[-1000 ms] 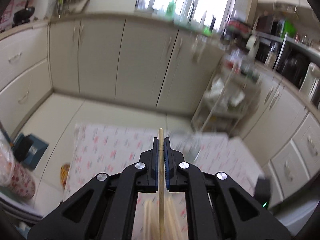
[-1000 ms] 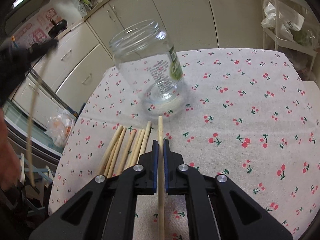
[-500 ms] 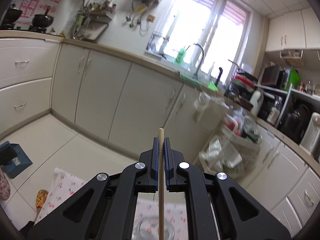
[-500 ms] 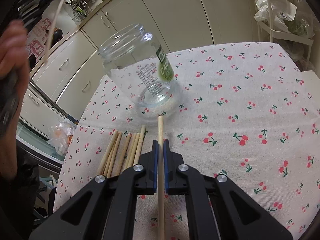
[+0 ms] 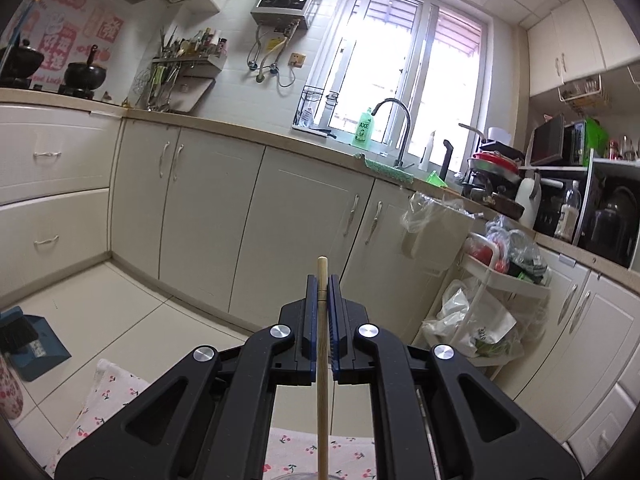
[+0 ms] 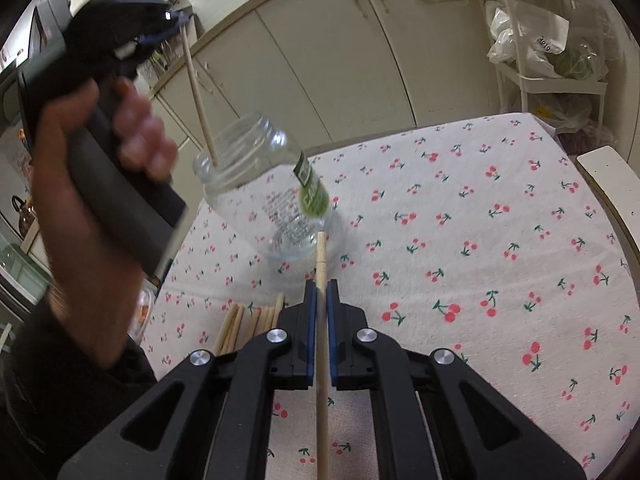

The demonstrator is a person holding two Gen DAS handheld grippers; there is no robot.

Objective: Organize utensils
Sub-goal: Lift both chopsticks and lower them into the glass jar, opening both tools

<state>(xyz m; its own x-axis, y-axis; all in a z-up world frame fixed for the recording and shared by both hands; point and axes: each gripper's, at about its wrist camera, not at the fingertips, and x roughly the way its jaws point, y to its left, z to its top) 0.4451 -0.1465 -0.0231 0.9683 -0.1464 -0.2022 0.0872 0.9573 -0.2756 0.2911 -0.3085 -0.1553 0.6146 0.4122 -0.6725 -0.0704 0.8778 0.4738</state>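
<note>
A clear glass jar [image 6: 264,184] stands on the cherry-print tablecloth [image 6: 460,240]. In the right wrist view a hand [image 6: 80,152] holds my left gripper [image 6: 180,24] above the jar, shut on a wooden chopstick [image 6: 198,96]. That chopstick slants down and its lower tip sits in the jar's mouth. My right gripper [image 6: 320,286] is shut on another chopstick [image 6: 321,256], whose tip points at the jar's base. Several loose chopsticks [image 6: 252,320] lie left of it. The left wrist view shows the left gripper [image 5: 322,284] clamped on its chopstick [image 5: 322,360], facing the kitchen cabinets.
A white trolley with plastic bags [image 6: 552,60] stands beyond the table's far right corner, and a pale chair edge [image 6: 608,176] is at the right. Cabinets [image 5: 208,220] run along the wall. A blue dustpan [image 5: 28,340] lies on the floor.
The left gripper has swung in from the far left to above the jar, tilting up, so its chopstick now dips into the jar's mouth. The right gripper has edged closer to the jar.
</note>
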